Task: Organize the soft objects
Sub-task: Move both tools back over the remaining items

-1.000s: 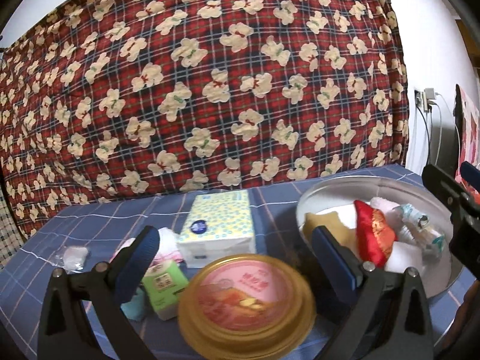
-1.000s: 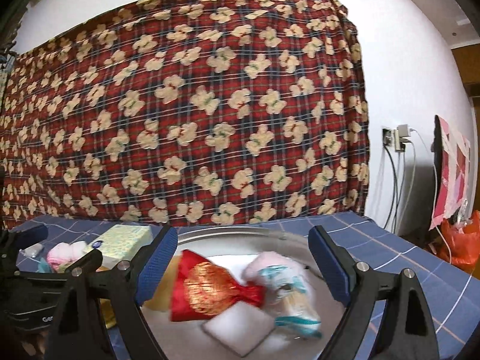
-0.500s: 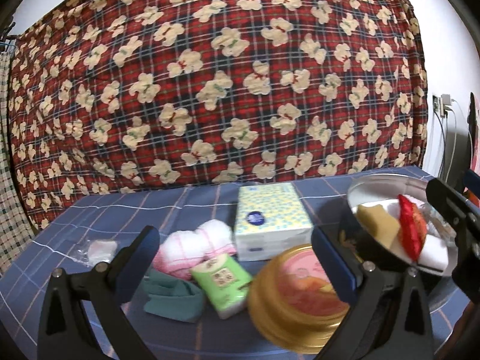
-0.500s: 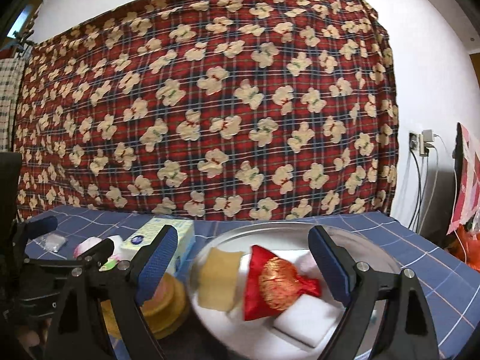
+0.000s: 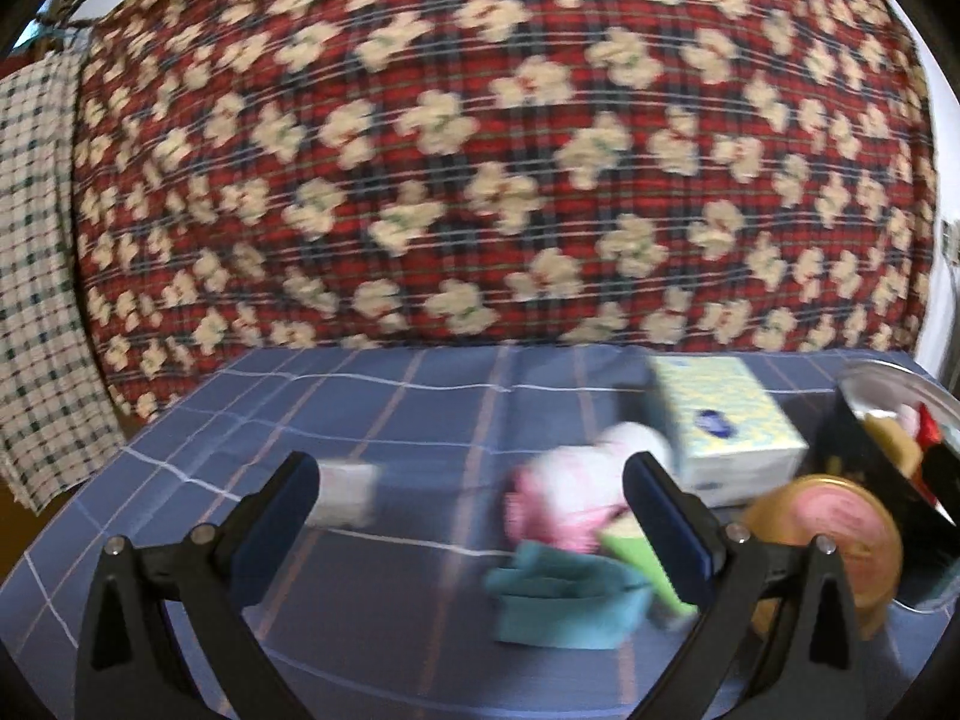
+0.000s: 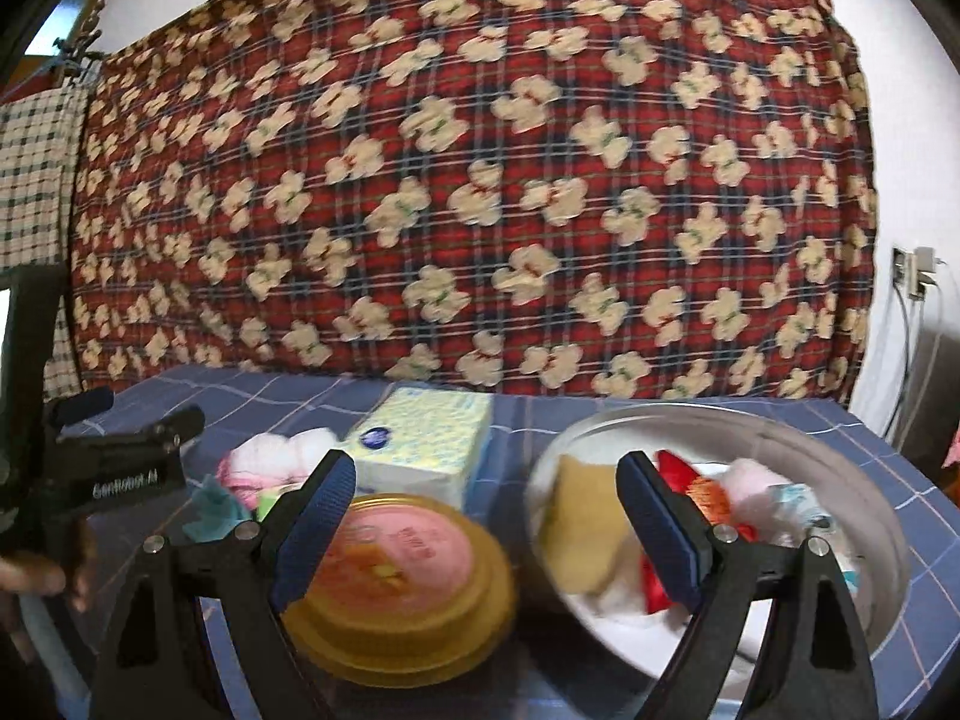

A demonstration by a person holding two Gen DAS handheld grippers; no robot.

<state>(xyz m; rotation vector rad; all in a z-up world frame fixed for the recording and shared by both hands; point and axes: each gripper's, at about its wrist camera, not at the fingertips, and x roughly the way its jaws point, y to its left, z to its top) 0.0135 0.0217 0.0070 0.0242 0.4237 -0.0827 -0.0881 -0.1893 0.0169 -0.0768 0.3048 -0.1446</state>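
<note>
Blue pads: both pairs of tongs carry dark blue ribbed pads on black fingers.
Left tongs (image 5: 474, 498): released, jaws wide apart, nothing between the pads; held above the bench, blurred view.
Right tongs (image 6: 486, 498): released, jaws wide, nothing gripped; the tub and the basin show behind the gap.
Left tongs, side view (image 6: 129, 426): seen at the left edge of the right wrist view, with part of a hand (image 6: 30, 576) below.
Tub (image 6: 399, 564): round, gold rim, pink lid; stands on the bench just beside the basin.
Basin (image 6: 852, 480): round, metal; holds a yellow sponge (image 6: 585, 531), a red pouch (image 6: 684, 480), a white pad, a pale fluffy item and a wrapped packet.
Tissue box (image 5: 723, 423): yellow-dotted, behind the tub, near the basin.
Pink towel (image 5: 567, 489): rolled, just left of the tissue box.
Teal cloth (image 5: 561, 600): folded, in front of the pink towel.
Green pack (image 5: 636, 555): touching the teal cloth; partly hidden by a tong finger.
White item (image 5: 345, 489): small, blurred, well apart to the left.
Bench (image 5: 360, 408): covered by a blue checked cloth.
Backdrop (image 6: 480, 180): red plaid cloth with cream bears.
</note>
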